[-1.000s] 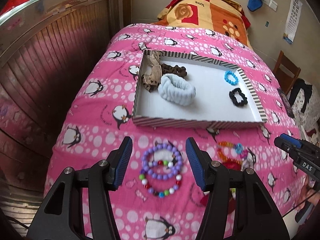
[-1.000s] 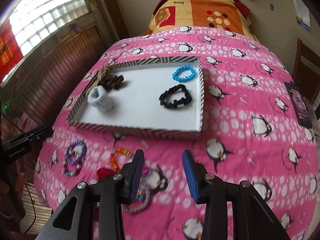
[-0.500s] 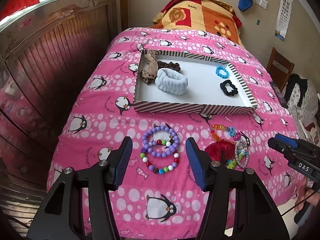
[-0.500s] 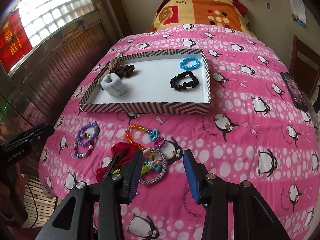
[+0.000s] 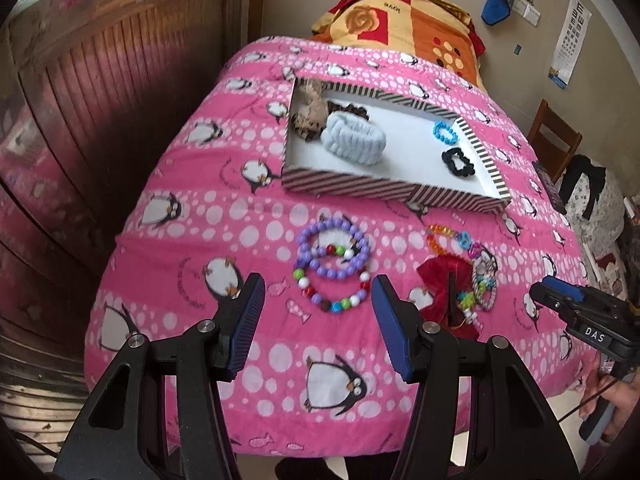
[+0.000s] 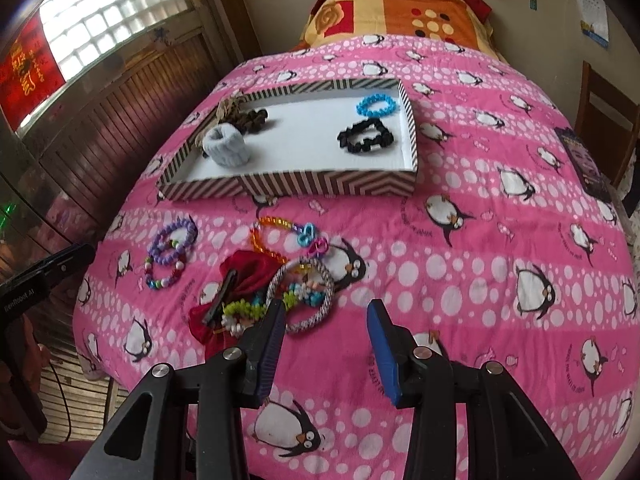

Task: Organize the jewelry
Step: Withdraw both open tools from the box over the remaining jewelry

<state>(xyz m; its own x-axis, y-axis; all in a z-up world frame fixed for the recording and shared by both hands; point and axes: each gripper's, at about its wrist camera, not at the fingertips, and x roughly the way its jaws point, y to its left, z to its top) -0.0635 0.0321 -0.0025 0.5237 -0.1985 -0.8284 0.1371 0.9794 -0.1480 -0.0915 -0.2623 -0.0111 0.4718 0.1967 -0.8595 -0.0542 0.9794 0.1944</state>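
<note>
A striped tray (image 5: 360, 188) (image 6: 300, 186) lies on the pink penguin blanket. It holds a light blue scrunchie (image 5: 354, 140), a beige bow (image 5: 310, 112), a brown scrunchie (image 6: 254, 118), a blue bracelet (image 6: 378, 106) and a black scrunchie (image 6: 366, 136). In front of the tray lie a purple bead bracelet (image 5: 334, 223), a multicoloured bead bracelet (image 5: 336, 306), an orange bead chain (image 6: 260, 246), a red bow (image 5: 440, 276) and a striped ring (image 6: 308, 326). My left gripper (image 5: 317, 280) hovers open above the bead bracelets. My right gripper (image 6: 326, 306) is open and empty just right of the striped ring.
A wood-panelled wall (image 5: 100, 100) runs along the bed's left side. An orange patterned quilt (image 5: 400, 20) is at the head. A wooden chair (image 5: 554, 132) stands to the right. A dark flat booklet (image 6: 584, 164) lies near the right edge. A hand (image 5: 612, 404) holds the right gripper.
Both grippers have drawn back from the tray toward the foot of the bed. The loose bracelets, bow and ring now sit farther ahead in both views. The jaws look unchanged.
</note>
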